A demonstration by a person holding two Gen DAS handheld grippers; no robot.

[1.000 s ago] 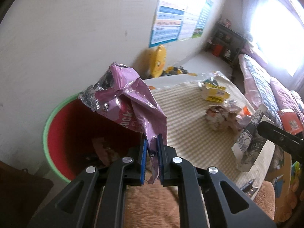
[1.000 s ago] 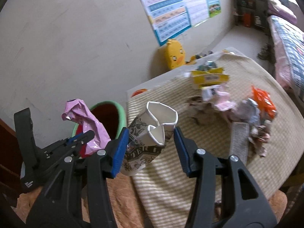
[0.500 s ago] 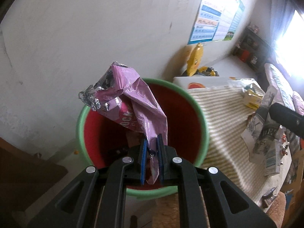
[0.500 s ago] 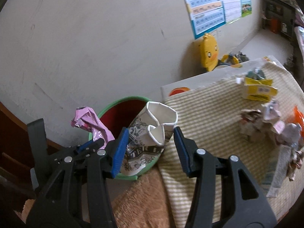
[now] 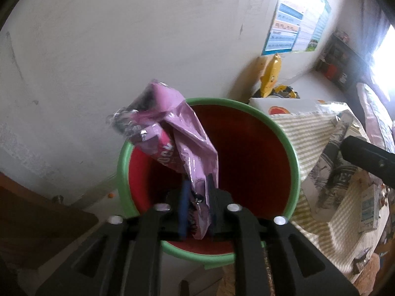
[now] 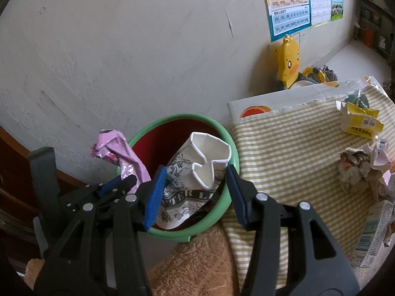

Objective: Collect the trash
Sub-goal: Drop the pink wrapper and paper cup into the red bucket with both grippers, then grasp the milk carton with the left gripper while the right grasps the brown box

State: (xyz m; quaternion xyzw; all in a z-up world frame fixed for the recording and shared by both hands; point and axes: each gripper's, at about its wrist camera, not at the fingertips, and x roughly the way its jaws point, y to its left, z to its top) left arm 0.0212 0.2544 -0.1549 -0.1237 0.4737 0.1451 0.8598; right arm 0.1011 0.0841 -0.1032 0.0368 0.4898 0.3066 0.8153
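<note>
Left gripper (image 5: 197,192), jaws nearly closed, is shown clamping a crumpled pink wrapper (image 5: 182,135) over the green-rimmed red bin (image 5: 293,162). Right gripper (image 6: 195,185), jaws wider, holds a crushed paper cup (image 6: 197,172) above the bin; pad contact on rt side probably light. More trash (image 6: 358,167) lies on striped cloth (image 6: 284,148).

Glossy pink foil wrapper (image 5: 187,143), crinkled, silvery at its 10 o'clock end; smooth plastic bin (image 6: 223,133), green rim, red inside; matt printed paper cup (image 6: 197,172), creased; striped woven cloth (image 6: 291,153); fuzzy tan towel (image 6: 197,264); rough matt wall (image 6: 123,49).
</note>
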